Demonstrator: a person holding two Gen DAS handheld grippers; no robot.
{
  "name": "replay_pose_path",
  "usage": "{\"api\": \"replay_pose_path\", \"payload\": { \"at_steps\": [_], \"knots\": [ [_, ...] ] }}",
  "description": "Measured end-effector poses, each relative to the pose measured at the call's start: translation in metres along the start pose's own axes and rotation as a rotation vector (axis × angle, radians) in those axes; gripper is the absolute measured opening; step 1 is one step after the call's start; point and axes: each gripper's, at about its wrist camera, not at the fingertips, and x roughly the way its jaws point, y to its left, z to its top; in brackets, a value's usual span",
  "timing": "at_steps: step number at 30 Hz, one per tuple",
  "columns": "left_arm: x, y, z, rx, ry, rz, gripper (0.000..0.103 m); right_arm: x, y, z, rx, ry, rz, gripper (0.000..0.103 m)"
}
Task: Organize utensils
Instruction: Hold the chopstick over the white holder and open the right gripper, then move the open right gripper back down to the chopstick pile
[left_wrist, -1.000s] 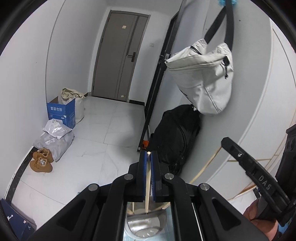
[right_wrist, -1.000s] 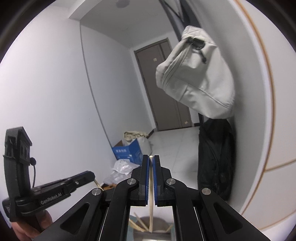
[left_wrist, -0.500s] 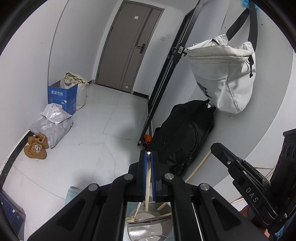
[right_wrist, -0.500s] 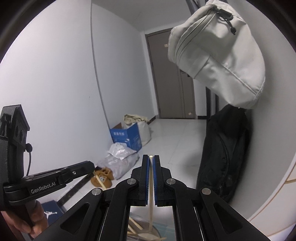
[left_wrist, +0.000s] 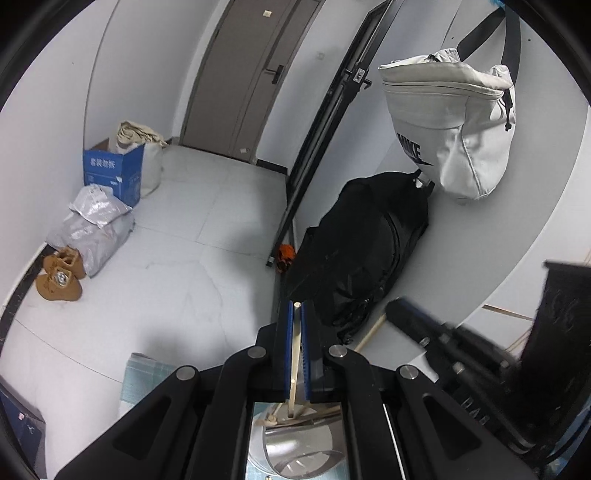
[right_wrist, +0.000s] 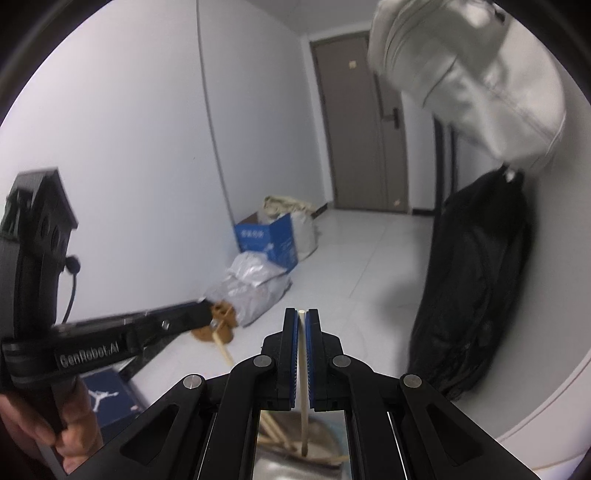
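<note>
- Two chopsticks were in hand: left gripper (left_wrist: 296, 354) clamped one chopstick (left_wrist: 294, 363), right gripper (right_wrist: 301, 356) another chopstick (right_wrist: 303, 373).
- Neither seemed released into the metal container (left_wrist: 295, 454) at lower centre, where others lay.

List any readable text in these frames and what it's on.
"NIKE", partly hidden: grey hanging bag.
"GenRobot.AI": left gripper body, seen from the right wrist.
"DAS", blurred: right gripper body, seen from the left wrist.
White characters on the blue box: too small to read.
</note>
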Motion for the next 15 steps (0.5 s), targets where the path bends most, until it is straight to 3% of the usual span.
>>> {"api": "replay_pose_path", "payload": {
  "at_steps": [5,9,13,15],
  "knots": [
    [0.001,-0.001,-0.001,0.02,0.057,-0.042,0.004,0.0,-0.004,-0.015,0.079,0.029,0.063,0.009],
    [-0.003,0.003,-0.002,-0.01,0.085,-0.095,0.044,-0.013,-0.013,-0.026,0.152,0.022,0.072,0.028],
    [-0.011,0.002,-0.003,0.0,0.08,-0.091,0.049,-0.031,-0.017,-0.034,0.18,0.01,0.05,0.03],
    [-0.017,-0.001,-0.004,0.006,0.08,-0.084,0.053,-0.039,-0.017,-0.038,0.194,0.001,0.036,0.037]
  ]
}}
